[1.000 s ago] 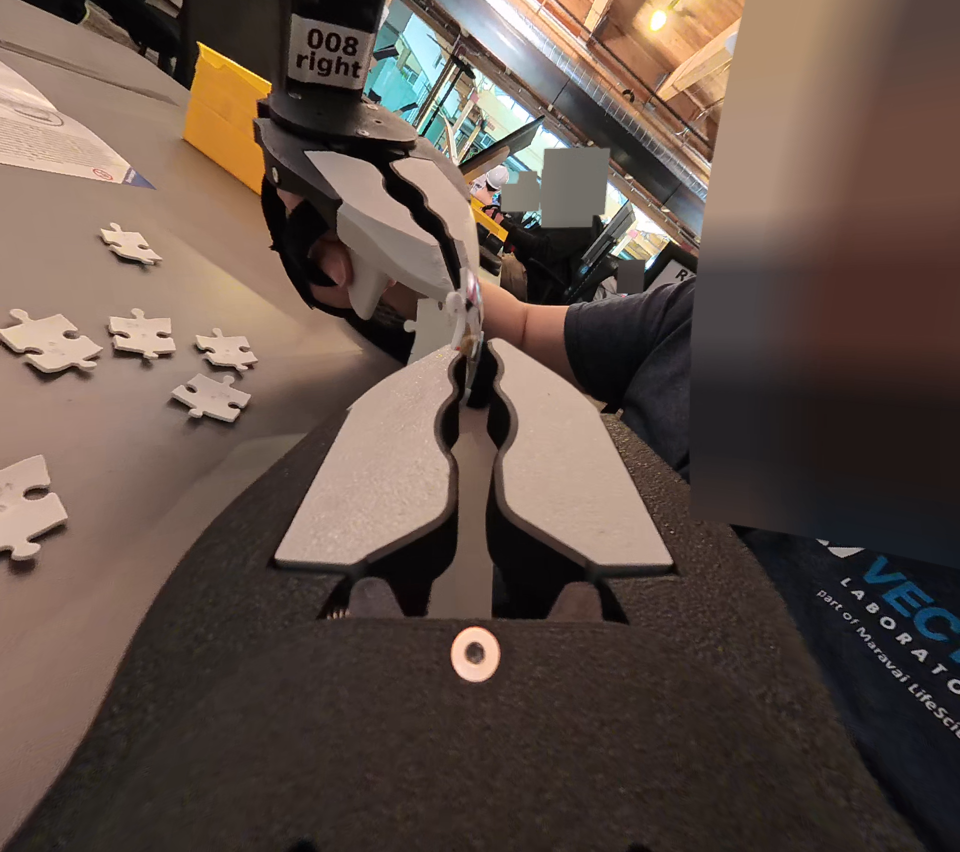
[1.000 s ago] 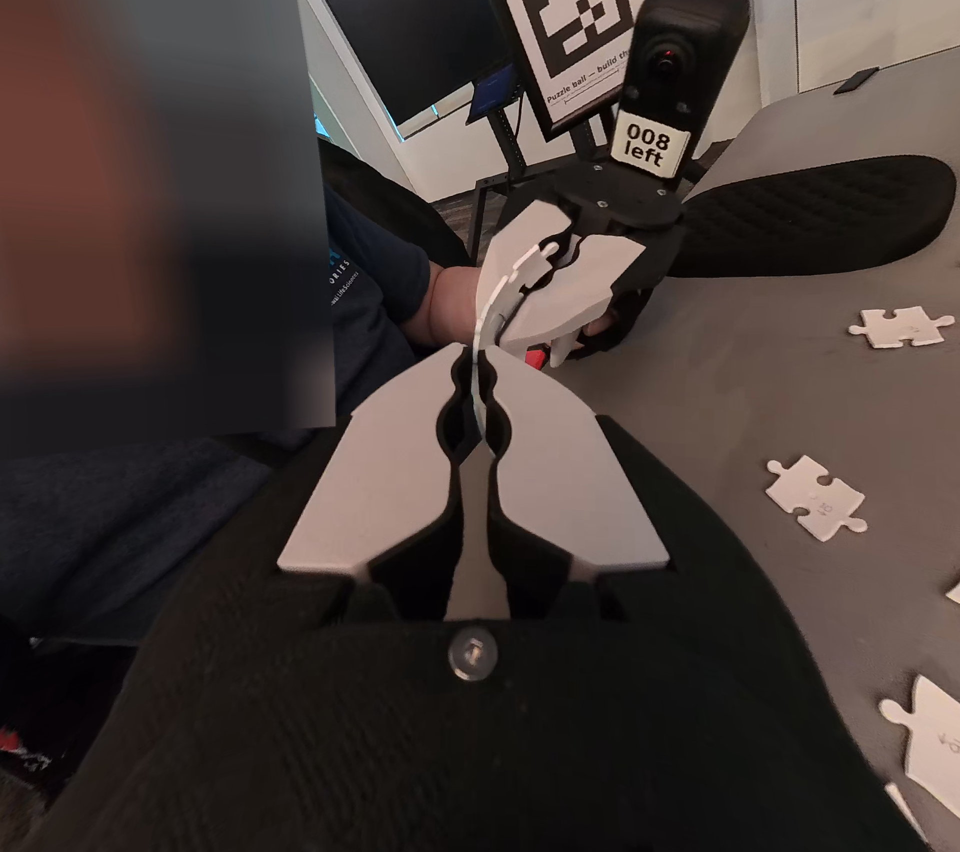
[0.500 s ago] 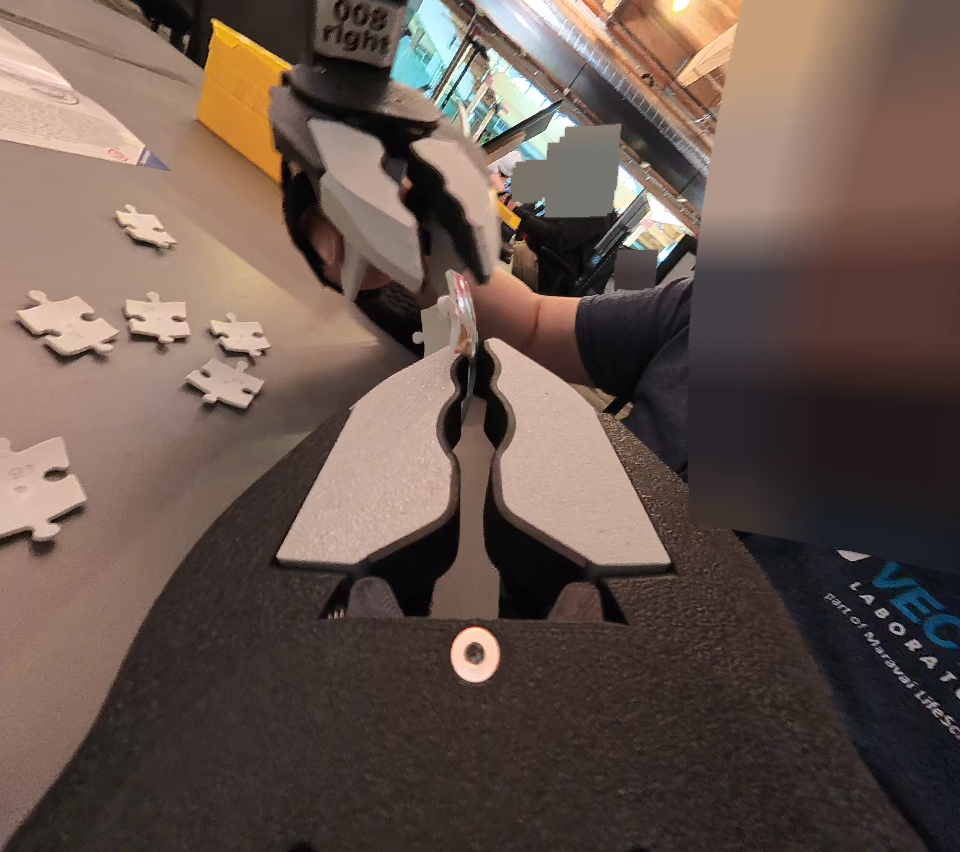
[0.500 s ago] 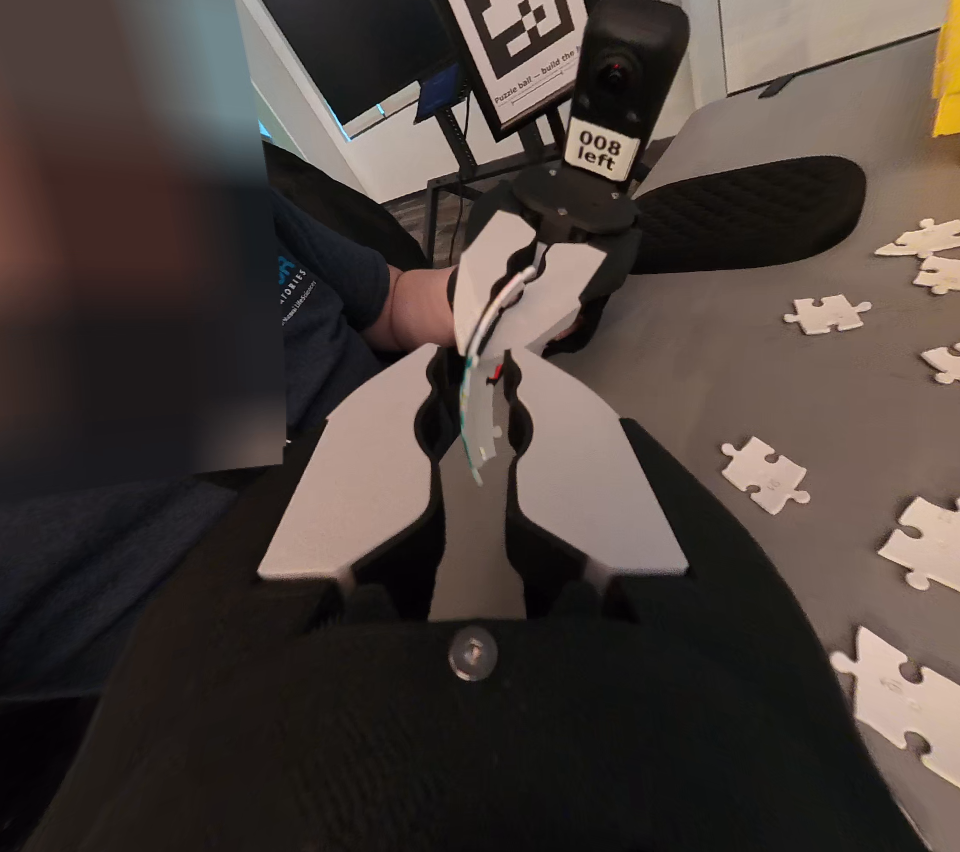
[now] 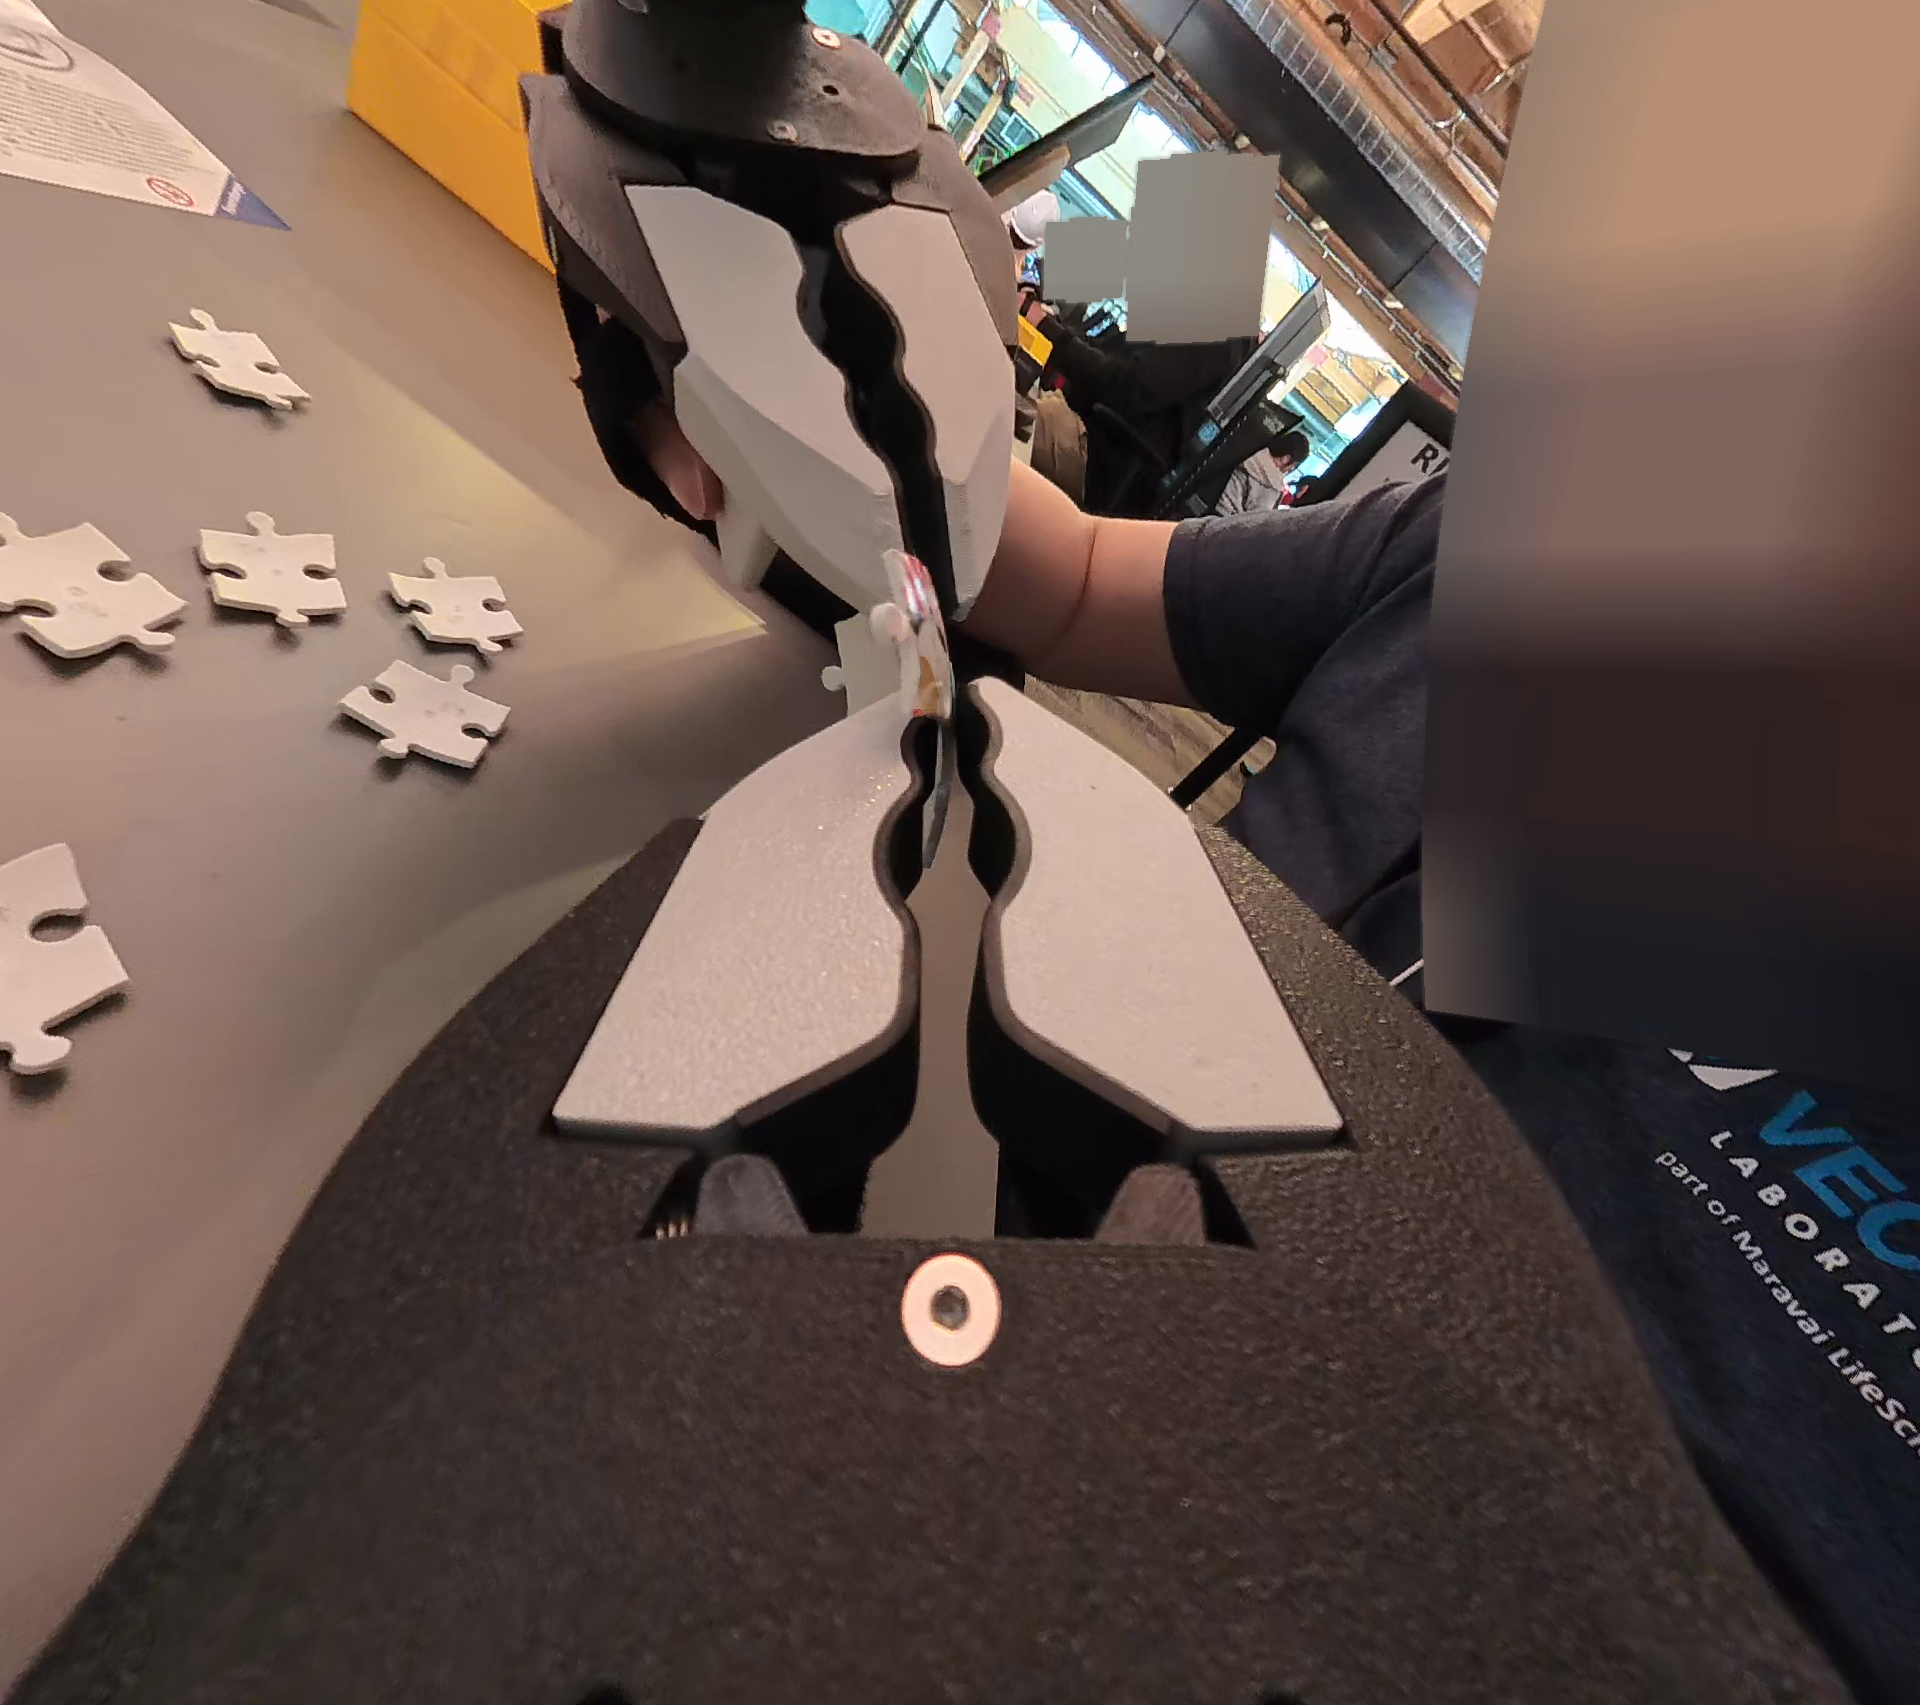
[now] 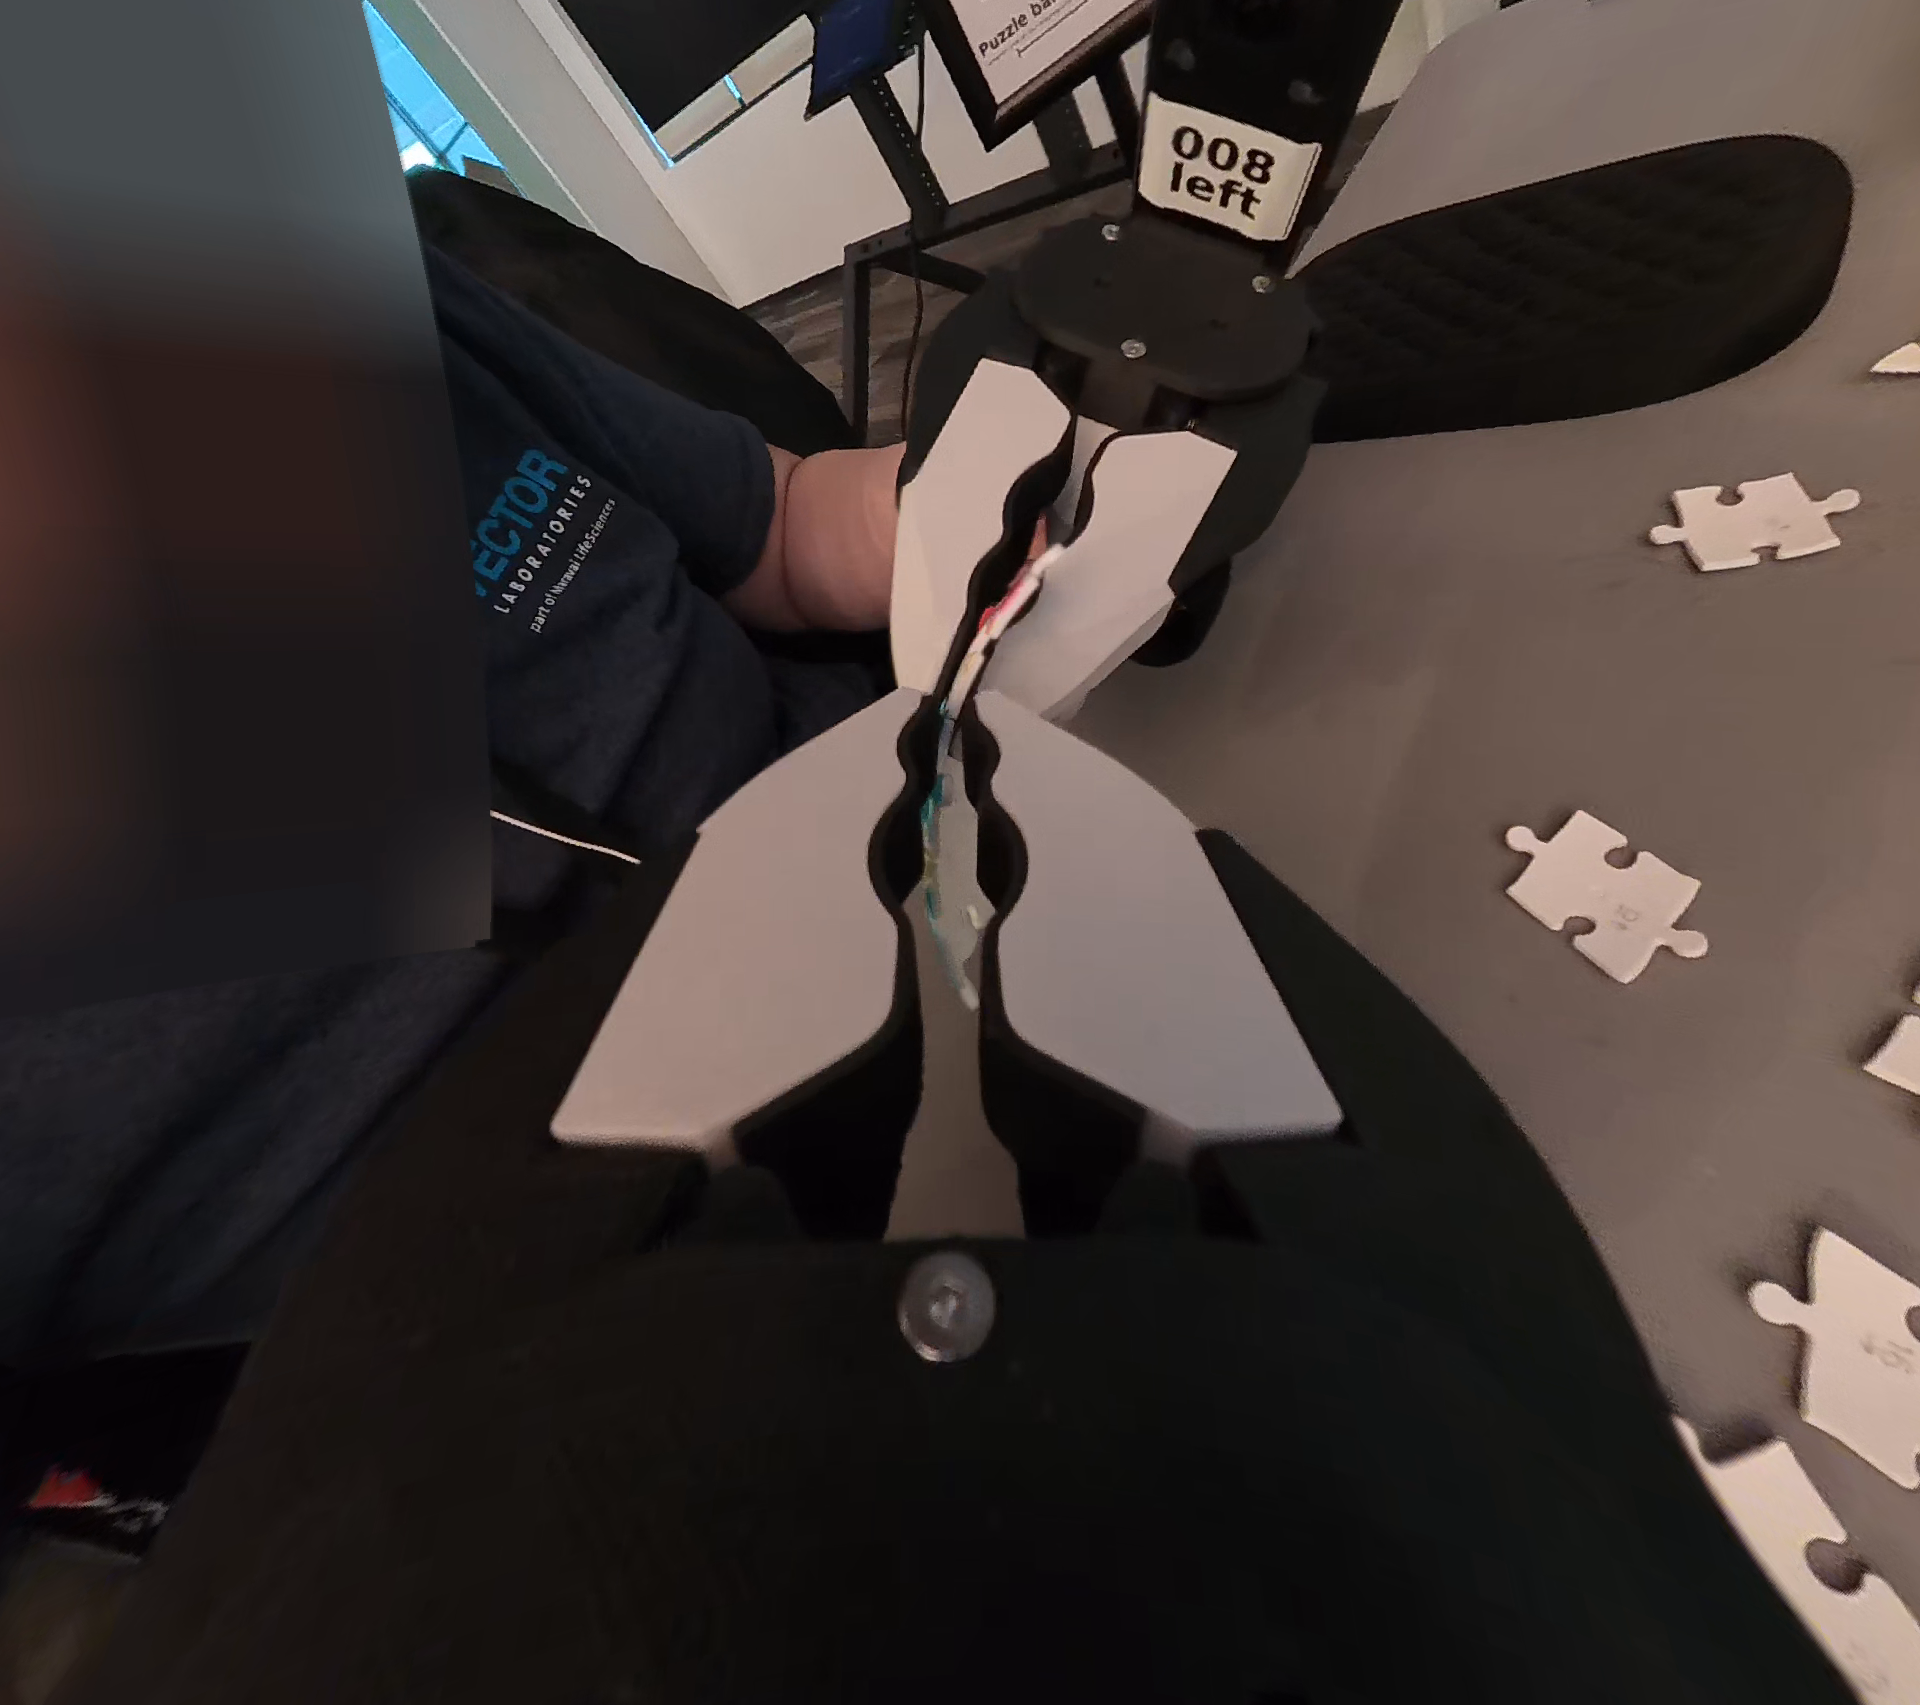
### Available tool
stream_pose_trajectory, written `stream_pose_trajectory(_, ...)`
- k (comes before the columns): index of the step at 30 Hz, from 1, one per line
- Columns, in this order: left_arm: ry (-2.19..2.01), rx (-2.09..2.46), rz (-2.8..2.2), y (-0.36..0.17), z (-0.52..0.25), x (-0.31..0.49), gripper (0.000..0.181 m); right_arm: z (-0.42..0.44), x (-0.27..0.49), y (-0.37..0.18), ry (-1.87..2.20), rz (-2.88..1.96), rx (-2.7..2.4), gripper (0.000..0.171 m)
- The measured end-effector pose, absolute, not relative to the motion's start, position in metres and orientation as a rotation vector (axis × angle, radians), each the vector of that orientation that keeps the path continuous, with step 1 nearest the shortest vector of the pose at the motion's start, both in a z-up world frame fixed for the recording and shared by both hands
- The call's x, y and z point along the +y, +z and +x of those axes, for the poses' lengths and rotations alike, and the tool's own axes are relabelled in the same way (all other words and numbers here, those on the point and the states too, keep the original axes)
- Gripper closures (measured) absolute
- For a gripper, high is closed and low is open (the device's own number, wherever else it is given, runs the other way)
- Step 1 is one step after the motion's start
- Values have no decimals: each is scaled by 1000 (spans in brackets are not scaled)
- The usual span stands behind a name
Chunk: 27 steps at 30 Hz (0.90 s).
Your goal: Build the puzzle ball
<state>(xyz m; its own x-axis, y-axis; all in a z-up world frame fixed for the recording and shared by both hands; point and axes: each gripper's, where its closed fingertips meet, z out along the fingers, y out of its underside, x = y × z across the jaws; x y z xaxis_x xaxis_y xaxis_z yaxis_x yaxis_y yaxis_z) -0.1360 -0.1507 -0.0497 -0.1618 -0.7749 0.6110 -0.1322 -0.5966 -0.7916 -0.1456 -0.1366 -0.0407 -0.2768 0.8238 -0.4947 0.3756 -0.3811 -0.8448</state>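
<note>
My left gripper [image 5: 945,699] is shut on a thin curved puzzle piece [image 5: 933,788], seen edge-on. My right gripper [image 5: 925,580] comes down from above, tip to tip with it, and is shut on a coloured piece [image 5: 920,632]. In the right wrist view my right gripper [image 6: 954,705] holds its piece [image 6: 940,840] edge-on between the fingers. The left gripper [image 6: 977,668] faces it with its piece [image 6: 1013,606]. The two pieces meet between the tips above the table edge. I cannot tell whether they are locked together.
Several white loose puzzle pieces [image 5: 426,710] [image 6: 1605,907] lie face down on the grey table [image 5: 312,876]. A yellow bin [image 5: 436,45] and a printed sheet [image 5: 94,117] lie farther back. A black mesh pad [image 6: 1558,284] lies behind the left gripper. The person's arms are close. Less than 4 cm separates the two grippers' tips.
Half a second ago the right gripper's jaws stood wider and higher. Now they are closed on the piece, and the two grippers have come closer, tip to tip.
</note>
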Motion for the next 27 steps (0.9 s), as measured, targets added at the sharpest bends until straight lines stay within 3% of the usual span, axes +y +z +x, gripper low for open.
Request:
stream_pose_trajectory(19, -1655, 994, -1631, -50, -138, -139, 171, -147, -132, -41, 1759, -1707, -1387, 168)
stream_pose_trajectory(27, -1663, 1004, -1625, -51, -138, -140, 179, -148, -129, -43, 1790, -1715, -1357, 168)
